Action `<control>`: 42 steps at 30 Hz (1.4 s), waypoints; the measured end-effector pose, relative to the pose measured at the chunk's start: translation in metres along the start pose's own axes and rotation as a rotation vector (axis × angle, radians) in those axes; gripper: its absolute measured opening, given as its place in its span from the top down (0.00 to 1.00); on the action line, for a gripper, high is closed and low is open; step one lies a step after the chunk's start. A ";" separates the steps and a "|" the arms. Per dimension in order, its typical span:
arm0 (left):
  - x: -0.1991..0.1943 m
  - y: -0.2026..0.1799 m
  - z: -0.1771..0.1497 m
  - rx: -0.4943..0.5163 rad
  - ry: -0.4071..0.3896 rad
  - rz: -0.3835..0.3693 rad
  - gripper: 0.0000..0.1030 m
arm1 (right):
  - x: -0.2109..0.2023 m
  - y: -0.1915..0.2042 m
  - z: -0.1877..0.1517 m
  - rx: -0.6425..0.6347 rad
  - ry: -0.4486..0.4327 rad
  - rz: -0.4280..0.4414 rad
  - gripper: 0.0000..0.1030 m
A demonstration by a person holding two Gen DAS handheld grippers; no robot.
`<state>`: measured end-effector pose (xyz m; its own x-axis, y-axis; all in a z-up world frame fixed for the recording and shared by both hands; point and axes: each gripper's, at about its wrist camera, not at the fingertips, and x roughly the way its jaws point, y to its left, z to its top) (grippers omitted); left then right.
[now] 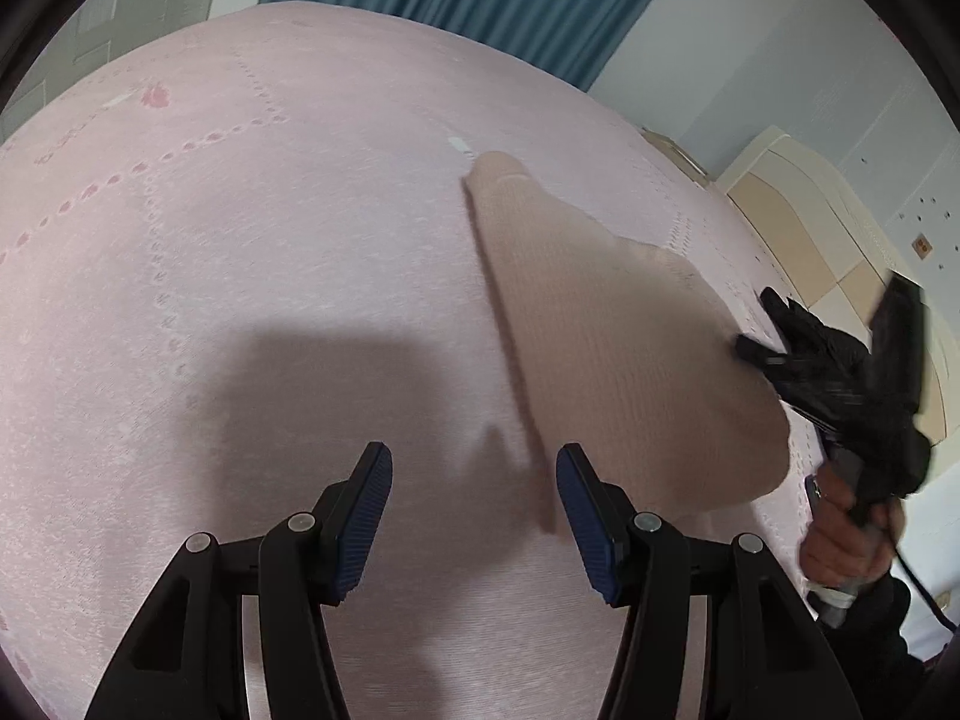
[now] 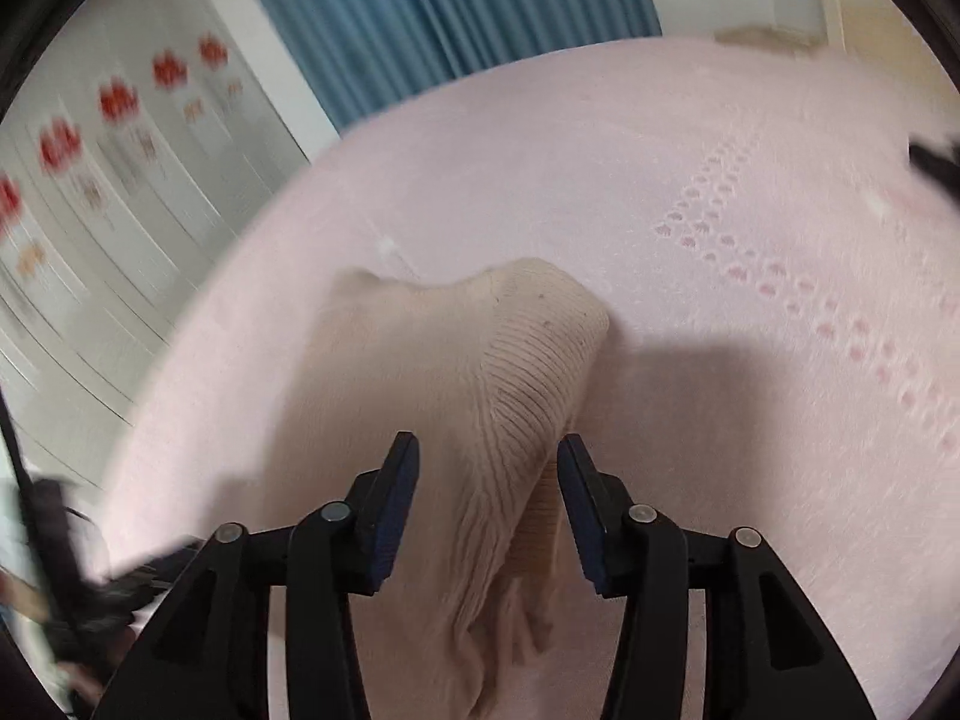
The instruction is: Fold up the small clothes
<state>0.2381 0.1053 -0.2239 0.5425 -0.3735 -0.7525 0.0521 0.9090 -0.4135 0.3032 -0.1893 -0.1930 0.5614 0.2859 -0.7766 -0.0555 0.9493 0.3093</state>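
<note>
A beige ribbed knit garment (image 1: 600,312) lies on the pink bed cover (image 1: 240,240), one end stretched out toward the far side. My left gripper (image 1: 474,480) hovers open just left of its near edge, with nothing between the pads. My right gripper (image 1: 762,327), held by a hand (image 1: 840,534), has its tips at the garment's right edge. In the right wrist view the garment (image 2: 480,360) rises in a ribbed fold that runs between the fingers of the right gripper (image 2: 486,492). The jaws stand apart, and I see no pinch in the cloth.
The pink bed cover (image 2: 750,252) spreads wide to the left and beyond the garment. A blue curtain (image 1: 480,0) hangs behind the bed, and cream furniture (image 1: 810,228) stands at the right. A wall with red flower prints (image 2: 120,102) is on the left in the right wrist view.
</note>
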 end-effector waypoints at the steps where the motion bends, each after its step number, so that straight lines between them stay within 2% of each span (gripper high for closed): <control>1: 0.000 -0.006 0.001 0.015 -0.001 0.004 0.47 | 0.008 0.002 0.000 -0.019 0.014 -0.032 0.83; 2: -0.001 -0.009 0.001 0.024 -0.003 0.008 0.47 | 0.011 0.002 0.000 -0.030 0.023 -0.029 0.86; 3: -0.001 -0.014 0.002 0.036 -0.006 0.016 0.47 | 0.008 0.002 -0.001 -0.045 -0.013 -0.009 0.88; 5: -0.002 -0.019 0.003 0.048 -0.012 0.021 0.47 | -0.018 -0.004 0.000 -0.060 -0.141 0.119 0.89; 6: -0.002 -0.020 0.004 0.051 -0.015 0.019 0.47 | -0.022 -0.007 0.001 -0.042 -0.166 0.148 0.89; 7: -0.001 -0.022 0.005 0.054 -0.017 0.016 0.47 | -0.022 -0.014 0.003 -0.019 -0.174 0.138 0.89; 8: -0.001 -0.023 0.007 0.056 -0.018 0.017 0.47 | -0.015 -0.018 0.003 -0.017 -0.157 0.078 0.89; 10: 0.002 -0.025 0.010 0.057 -0.015 0.024 0.47 | 0.017 -0.028 0.000 -0.028 -0.051 -0.058 0.89; 11: 0.004 -0.026 0.013 0.057 -0.014 0.026 0.47 | 0.030 -0.031 -0.003 -0.025 -0.006 -0.085 0.89; 12: 0.005 -0.028 0.015 0.059 -0.015 0.030 0.47 | 0.034 -0.033 -0.006 -0.036 -0.011 -0.099 0.89; 14: 0.008 -0.033 0.021 0.074 -0.023 0.050 0.47 | 0.029 -0.031 -0.004 -0.057 -0.029 -0.090 0.87; 18: 0.014 -0.045 0.033 0.096 -0.037 0.054 0.47 | 0.018 -0.031 0.005 -0.052 -0.022 -0.053 0.75; 23: 0.025 -0.060 0.047 0.104 -0.044 0.018 0.47 | -0.018 -0.023 0.009 -0.057 -0.153 -0.025 0.73; 26: 0.043 -0.074 0.048 0.140 -0.016 0.038 0.47 | -0.024 -0.017 0.005 -0.073 -0.193 0.024 0.69; 28: 0.053 -0.079 0.043 0.174 -0.002 0.092 0.46 | -0.017 -0.012 -0.003 -0.119 -0.174 0.034 0.69; 31: 0.058 -0.080 0.033 0.208 -0.011 0.146 0.43 | 0.006 -0.015 -0.012 -0.150 -0.106 -0.032 0.69; 33: 0.059 -0.073 0.029 0.185 -0.007 0.122 0.41 | 0.024 -0.024 -0.017 -0.128 -0.049 -0.022 0.69; 37: 0.058 -0.060 0.037 0.111 0.005 0.052 0.37 | 0.021 -0.025 -0.014 -0.149 -0.055 -0.016 0.69; 39: 0.056 -0.060 0.043 0.109 -0.022 0.054 0.39 | 0.013 -0.025 -0.007 -0.151 -0.078 -0.013 0.69; 42: 0.059 -0.065 0.059 0.132 -0.059 0.055 0.50 | 0.001 -0.028 0.008 -0.122 -0.157 -0.020 0.69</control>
<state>0.3159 0.0353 -0.2110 0.5960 -0.3140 -0.7391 0.1283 0.9458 -0.2983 0.3116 -0.2164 -0.1977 0.6849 0.2524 -0.6835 -0.1373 0.9660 0.2191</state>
